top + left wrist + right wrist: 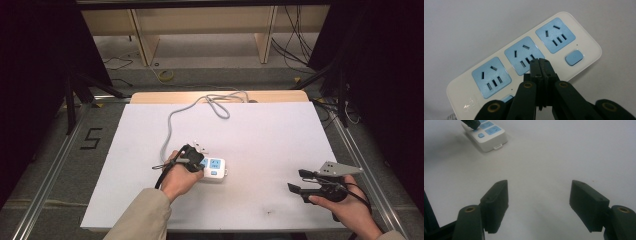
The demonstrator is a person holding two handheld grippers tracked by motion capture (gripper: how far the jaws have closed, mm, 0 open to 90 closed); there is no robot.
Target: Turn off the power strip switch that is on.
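A white power strip [216,169] [584,40] [490,140] with three blue sockets and a blue button [574,57] lies on the white table [260,135]. Its grey cable [172,120] runs to the table's far edge. My left gripper [198,163] [540,61] is shut with nothing between its jaws. Its tips are at the middle socket [524,53]; whether they touch it I cannot tell. The same gripper's tip [471,123] shows at the strip in the right gripper view. My right gripper [295,180] [539,187] stands open over bare table at the front right, well apart from the strip.
The table's front edge [210,227] is close to both hands. Metal rails [55,170] run along either side, with a "5" [91,138] marked at the left. Wooden shelving [205,30] and loose cables [295,45] lie beyond the far edge.
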